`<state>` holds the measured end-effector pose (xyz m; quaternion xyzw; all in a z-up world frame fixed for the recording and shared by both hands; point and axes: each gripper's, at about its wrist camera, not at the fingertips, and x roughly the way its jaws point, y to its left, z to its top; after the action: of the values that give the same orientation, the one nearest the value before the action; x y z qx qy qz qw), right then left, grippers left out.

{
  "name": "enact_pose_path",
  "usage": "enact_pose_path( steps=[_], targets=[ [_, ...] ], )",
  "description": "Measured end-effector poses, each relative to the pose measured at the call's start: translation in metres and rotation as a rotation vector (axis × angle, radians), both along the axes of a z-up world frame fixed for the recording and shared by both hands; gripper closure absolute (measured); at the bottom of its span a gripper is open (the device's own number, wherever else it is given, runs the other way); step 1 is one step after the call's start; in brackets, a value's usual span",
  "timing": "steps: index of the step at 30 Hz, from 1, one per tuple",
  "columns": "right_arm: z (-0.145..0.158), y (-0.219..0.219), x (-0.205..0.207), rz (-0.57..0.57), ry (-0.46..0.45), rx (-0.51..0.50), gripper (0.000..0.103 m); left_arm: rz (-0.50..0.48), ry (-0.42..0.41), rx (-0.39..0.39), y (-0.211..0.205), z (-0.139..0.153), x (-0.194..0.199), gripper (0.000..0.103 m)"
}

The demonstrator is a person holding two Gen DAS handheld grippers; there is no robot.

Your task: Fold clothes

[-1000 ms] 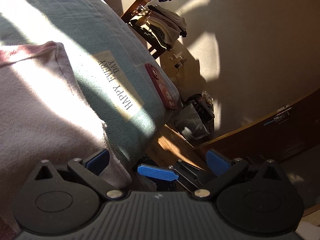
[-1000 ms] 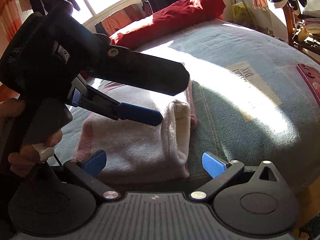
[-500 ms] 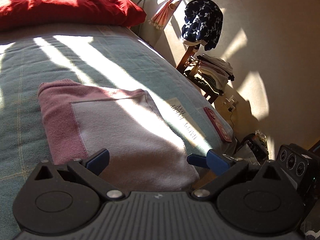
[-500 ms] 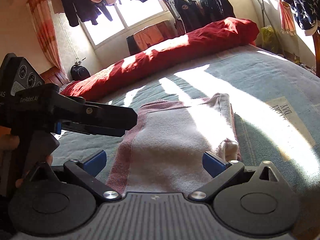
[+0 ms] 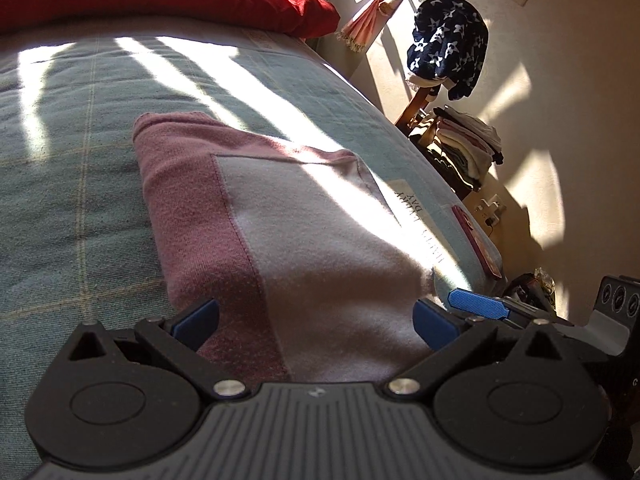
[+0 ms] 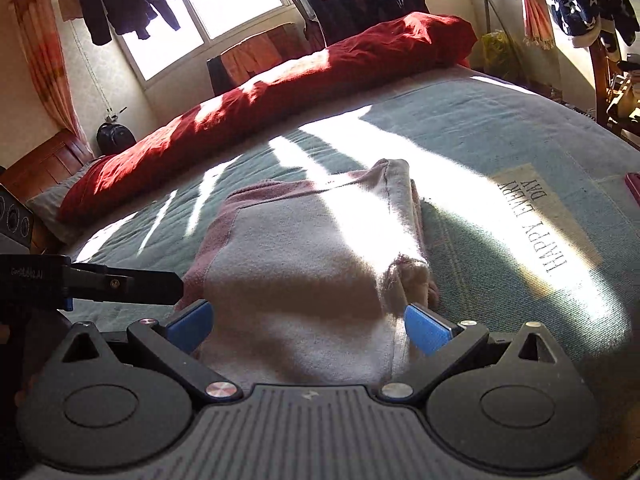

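Two grippers, both spread and holding nothing, sit at the near end of the folded pink garment (image 5: 304, 240) on the bed (image 5: 72, 184); I see its long axis running straight away from my left gripper (image 5: 316, 320) and right gripper (image 6: 308, 326), neither plainly nearer.

folded garment (image 5: 304, 248) near edge: hidden behind left gripper (image 5: 316, 322) | bedspread lettering (image 5: 416, 216): sun-washed, unreadable

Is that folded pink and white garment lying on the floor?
No, the folded pink and white garment lies on the grey-green bed cover, in front of the red duvet.
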<state>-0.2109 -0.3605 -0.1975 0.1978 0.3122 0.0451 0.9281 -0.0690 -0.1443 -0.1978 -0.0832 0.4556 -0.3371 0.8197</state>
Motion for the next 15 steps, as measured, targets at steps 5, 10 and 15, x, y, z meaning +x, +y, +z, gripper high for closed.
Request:
enact_pose_path(
  steps=[5,10,15],
  targets=[
    [0.0032,-0.005,-0.0052,-0.021,-0.005,-0.001,0.0,0.0,-0.011,0.028,-0.0018,-0.0033,-0.0039,0.001],
    [0.0002,-0.0027,-0.0057,-0.01,0.001,0.003,0.0,-0.001,-0.02,0.054,-0.005,-0.0029,-0.0073,0.001],
    [0.0023,-0.0029,-0.0104,-0.009,-0.003,-0.002,0.0,-0.007,-0.022,0.049,-0.0051,-0.0022,-0.0089,0.001]
  ],
)
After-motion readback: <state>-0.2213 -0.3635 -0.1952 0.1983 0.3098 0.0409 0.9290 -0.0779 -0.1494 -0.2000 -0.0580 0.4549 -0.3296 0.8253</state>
